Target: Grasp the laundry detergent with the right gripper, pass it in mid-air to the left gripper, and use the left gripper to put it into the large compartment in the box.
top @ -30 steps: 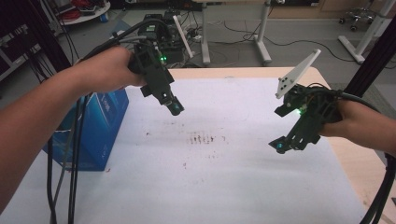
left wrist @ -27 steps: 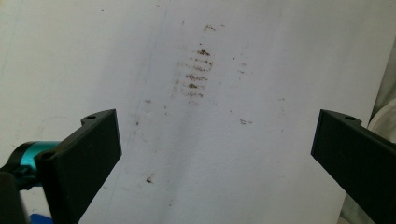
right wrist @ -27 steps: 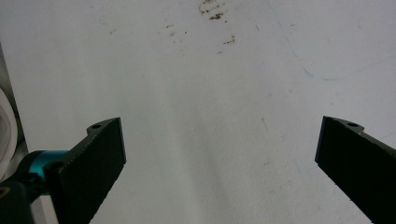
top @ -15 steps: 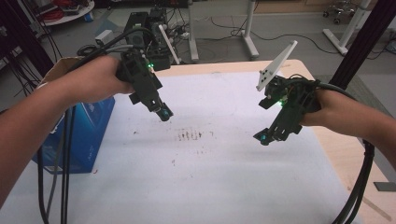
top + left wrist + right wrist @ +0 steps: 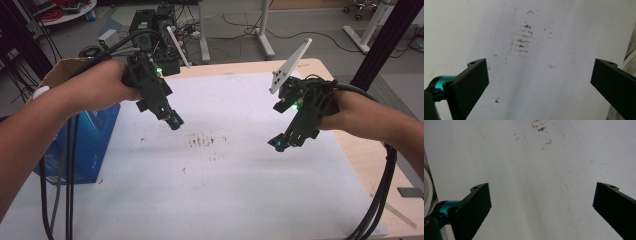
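Both the left gripper and right gripper are hovering wide open and empty over the stained white sheet, seemingly readying to reach for something.

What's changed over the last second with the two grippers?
Little: the left gripper and right gripper hover over the white sheet much as before, jaws wide, nothing taken or let go. The brown marks and blue box stayed put.

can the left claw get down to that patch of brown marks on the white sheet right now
Probably yes. The left claw hangs open above the white sheet, with nothing between it and the brown marks.
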Demonstrator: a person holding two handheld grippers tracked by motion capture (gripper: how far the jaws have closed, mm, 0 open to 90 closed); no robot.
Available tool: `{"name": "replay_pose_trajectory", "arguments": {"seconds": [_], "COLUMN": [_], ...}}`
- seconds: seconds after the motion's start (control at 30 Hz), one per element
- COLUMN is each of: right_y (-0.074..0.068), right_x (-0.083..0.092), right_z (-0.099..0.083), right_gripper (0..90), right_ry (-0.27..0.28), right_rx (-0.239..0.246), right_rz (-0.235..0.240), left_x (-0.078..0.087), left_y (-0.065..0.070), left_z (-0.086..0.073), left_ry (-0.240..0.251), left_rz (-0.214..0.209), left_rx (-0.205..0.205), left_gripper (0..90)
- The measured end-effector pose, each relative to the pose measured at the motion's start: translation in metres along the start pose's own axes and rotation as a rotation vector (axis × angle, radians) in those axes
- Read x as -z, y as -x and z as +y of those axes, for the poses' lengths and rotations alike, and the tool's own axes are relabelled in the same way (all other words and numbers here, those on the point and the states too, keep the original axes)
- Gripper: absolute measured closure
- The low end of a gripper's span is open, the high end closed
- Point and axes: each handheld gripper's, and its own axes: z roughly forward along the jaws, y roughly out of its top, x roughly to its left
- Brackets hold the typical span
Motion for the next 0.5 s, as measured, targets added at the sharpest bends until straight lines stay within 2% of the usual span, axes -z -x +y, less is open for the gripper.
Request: {"name": "replay_pose_trajectory", "arguments": {"seconds": [0.5], "right_y": [-0.0001], "right_x": [-0.001], "right_z": [-0.0004], "right_gripper": [1.1], "right_ry": [0.005], "right_rx": [0.0], "right_rz": [0.001], "left_x": [-0.0026], "left_y": [-0.0019], "left_z": [-0.0035], "left_ry": [0.007], "left_rz": [0.001], "left_rx": [0.012], "left_gripper": [1.7]}}
